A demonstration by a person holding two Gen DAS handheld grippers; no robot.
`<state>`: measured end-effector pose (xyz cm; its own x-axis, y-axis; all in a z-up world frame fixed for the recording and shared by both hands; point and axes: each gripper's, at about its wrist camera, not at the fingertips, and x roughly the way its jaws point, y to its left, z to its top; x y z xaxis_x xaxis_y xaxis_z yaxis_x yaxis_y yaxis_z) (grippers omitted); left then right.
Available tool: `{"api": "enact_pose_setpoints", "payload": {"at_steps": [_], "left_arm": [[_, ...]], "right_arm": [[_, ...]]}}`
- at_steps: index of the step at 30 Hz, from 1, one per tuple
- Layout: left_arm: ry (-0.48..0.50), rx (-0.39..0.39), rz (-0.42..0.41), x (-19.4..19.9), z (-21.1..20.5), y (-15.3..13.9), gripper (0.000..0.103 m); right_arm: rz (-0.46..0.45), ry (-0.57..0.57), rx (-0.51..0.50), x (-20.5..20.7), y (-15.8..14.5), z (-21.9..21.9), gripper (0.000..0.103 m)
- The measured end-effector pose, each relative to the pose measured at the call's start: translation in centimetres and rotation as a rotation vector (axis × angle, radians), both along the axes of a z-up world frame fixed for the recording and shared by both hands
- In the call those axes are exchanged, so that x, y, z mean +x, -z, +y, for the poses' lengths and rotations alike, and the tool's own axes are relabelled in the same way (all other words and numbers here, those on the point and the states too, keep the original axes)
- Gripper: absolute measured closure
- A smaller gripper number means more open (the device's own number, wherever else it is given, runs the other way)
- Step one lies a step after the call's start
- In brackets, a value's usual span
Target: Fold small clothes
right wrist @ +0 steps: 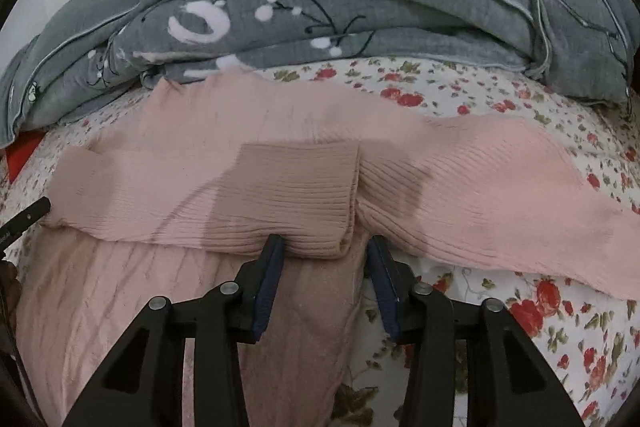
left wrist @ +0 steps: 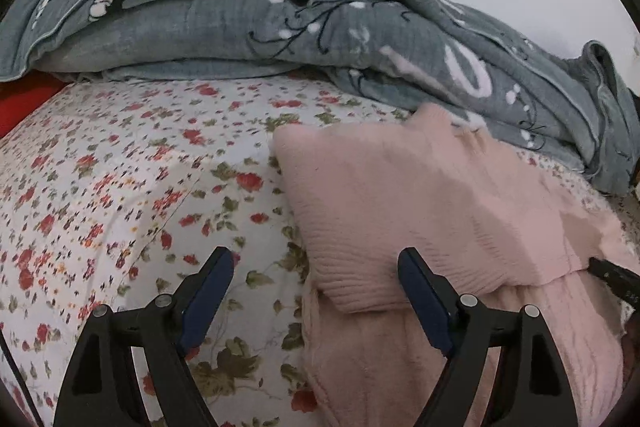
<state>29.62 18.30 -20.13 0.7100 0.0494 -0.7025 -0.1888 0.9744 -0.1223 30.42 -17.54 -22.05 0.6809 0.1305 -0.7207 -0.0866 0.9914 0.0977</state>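
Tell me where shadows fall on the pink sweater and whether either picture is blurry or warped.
Right wrist view: dark shadows cross the ribbed pink knit sweater just ahead of the right gripper. Left wrist view: a fainter shadow band lies on it. Both views bend strongly at the edges, and the grey patterned blanket looks soft.

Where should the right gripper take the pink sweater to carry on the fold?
Probably the ribbed cuff of the pink sweater, folded across the body. It lies just ahead of the open right gripper, its edge a raised lip; come from the near side, low and flat.
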Motion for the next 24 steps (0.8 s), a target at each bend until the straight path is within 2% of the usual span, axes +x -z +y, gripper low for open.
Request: {"api": "enact_pose_setpoints", "payload": {"at_steps": [1,3,8,11,15,17,18,19,24], "left_arm": [[-0.002,0.000,-0.003,-0.1,0.0,0.0,0.020],[-0.009,0.005,-0.016,-0.4,-0.1,-0.1,0.020],[-0.013,-0.001,-0.064,-1.3,0.2,-0.6,0.019],[-0.014,-0.007,-0.068,-1.5,0.3,-0.6,0.019],[-0.006,-0.008,-0.041,-1.2,0.2,-0.3,0.019],[-0.005,-0.011,-0.038,-1.1,0.2,-0.2,0.019],[-0.005,-0.012,-0.036,-1.1,0.2,-0.2,0.019],[-0.006,-0.013,-0.033,-1.0,0.3,-0.2,0.019],[-0.005,-0.027,-0.019,-0.9,0.4,0.0,0.019]], "right_arm": [[-0.007,0.005,0.013,-0.1,-0.1,-0.3,0.086],[-0.027,0.008,0.053,-0.4,-0.3,-0.9,0.092],[-0.118,0.019,0.141,-1.4,-1.3,-2.4,0.097],[-0.077,0.024,0.130,-0.9,-1.0,-2.2,0.100],[-0.035,0.030,0.154,-0.2,-0.3,-2.7,0.093],[-0.048,0.035,0.165,-0.4,-0.4,-3.0,0.079],[-0.051,0.035,0.164,-0.5,-0.4,-3.0,0.065],[-0.055,0.029,0.167,-0.5,-0.5,-3.0,0.061],[-0.057,0.068,0.207,-1.0,-1.1,-4.2,0.061]]}}
